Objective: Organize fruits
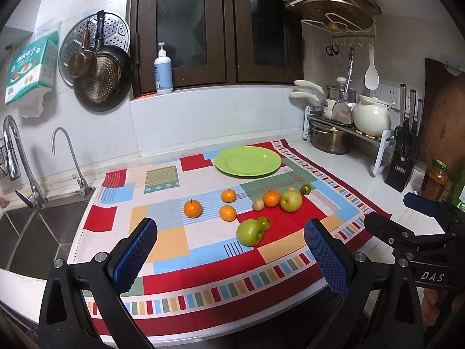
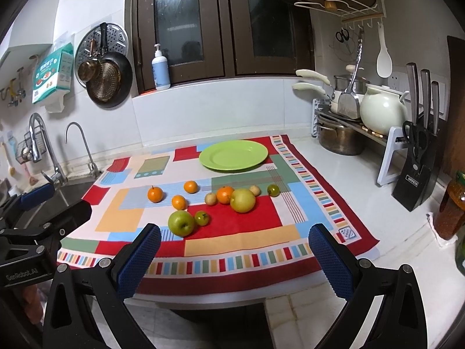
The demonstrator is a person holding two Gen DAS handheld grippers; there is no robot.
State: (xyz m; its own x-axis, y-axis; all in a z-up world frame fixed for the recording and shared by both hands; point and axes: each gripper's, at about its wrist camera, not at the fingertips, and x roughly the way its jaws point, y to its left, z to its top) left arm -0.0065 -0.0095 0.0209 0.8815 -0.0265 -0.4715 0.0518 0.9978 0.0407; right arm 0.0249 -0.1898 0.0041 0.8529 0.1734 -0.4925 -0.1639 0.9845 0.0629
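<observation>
An empty green plate [image 1: 247, 161] [image 2: 233, 154] rests at the back of the patterned cloth [image 1: 203, 273]. In front of it lie several oranges [image 1: 192, 208] [image 2: 155, 194], a yellow-green pear [image 1: 290, 200] [image 2: 243, 200], a green apple [image 1: 250, 231] [image 2: 181, 222] with a small green fruit [image 1: 264, 222] [image 2: 202, 218] touching it, and small tan fruits [image 1: 258, 204] [image 2: 210, 198]. My left gripper [image 1: 232, 250] hangs open over the cloth's front edge, short of the apple. My right gripper [image 2: 235, 257] is open too, held off the counter's front edge. Neither holds anything.
A sink [image 1: 29, 232] with two faucets [image 1: 72, 160] lies left of the cloth. At the back right stand a pot rack [image 2: 348, 122], a white pot [image 2: 383, 110] and a knife block [image 2: 415, 174]. A jar [image 2: 450, 212] stands at the right counter edge.
</observation>
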